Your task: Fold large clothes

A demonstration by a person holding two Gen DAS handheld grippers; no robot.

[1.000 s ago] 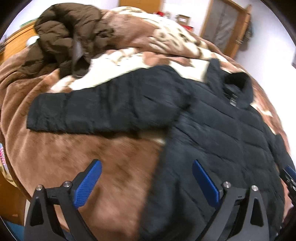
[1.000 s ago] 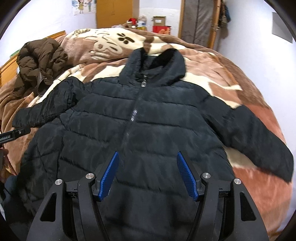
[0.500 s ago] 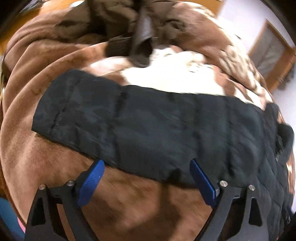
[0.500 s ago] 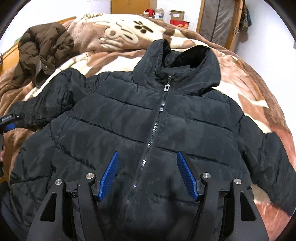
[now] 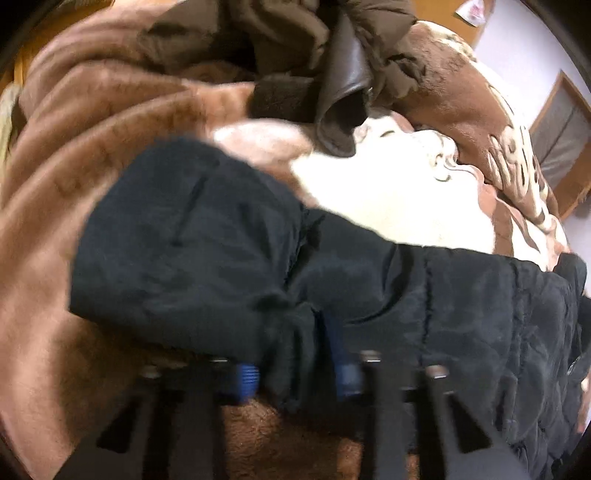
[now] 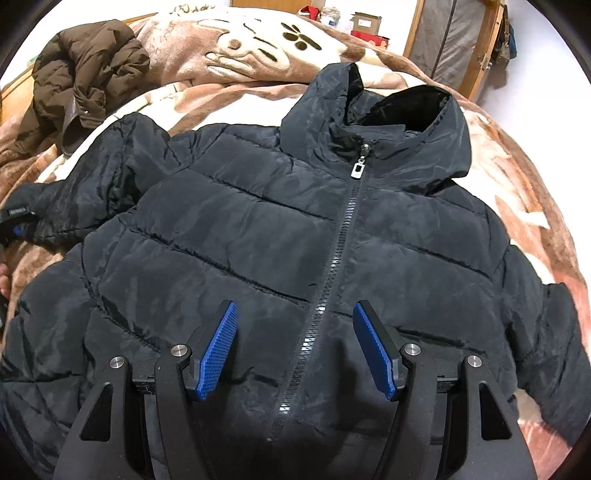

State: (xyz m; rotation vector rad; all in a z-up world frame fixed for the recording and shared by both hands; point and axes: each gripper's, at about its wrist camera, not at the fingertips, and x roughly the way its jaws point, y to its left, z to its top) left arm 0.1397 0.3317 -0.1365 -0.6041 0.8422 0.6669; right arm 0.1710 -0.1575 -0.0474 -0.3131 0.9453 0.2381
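A black puffer jacket [image 6: 258, 240] lies face up and zipped on the bed, hood toward the far side. Its left sleeve [image 5: 207, 258] stretches across the brown blanket [image 5: 74, 129]. My left gripper [image 5: 295, 373] is down on that sleeve near the cuff. Its jaws are closing, with a bunched fold of sleeve fabric pinched between the blue pads [image 5: 247, 380]. In the right wrist view the left gripper [image 6: 16, 221] shows at the sleeve's end. My right gripper [image 6: 295, 350] hovers open over the jacket's chest, the zipper [image 6: 343, 240] running between its fingers, with nothing held.
A crumpled brown jacket [image 6: 85, 85] lies at the far left of the bed, just beyond the sleeve [image 5: 295, 44]. The patterned brown and cream blanket [image 6: 240, 48] covers the bed. A wooden door frame [image 6: 454, 40] and boxes [image 6: 365, 26] stand behind.
My left gripper has swung left along the sleeve, dropped onto it and closed from wide open onto a fold of fabric. The right gripper has drifted closer to the jacket's chest, still open.
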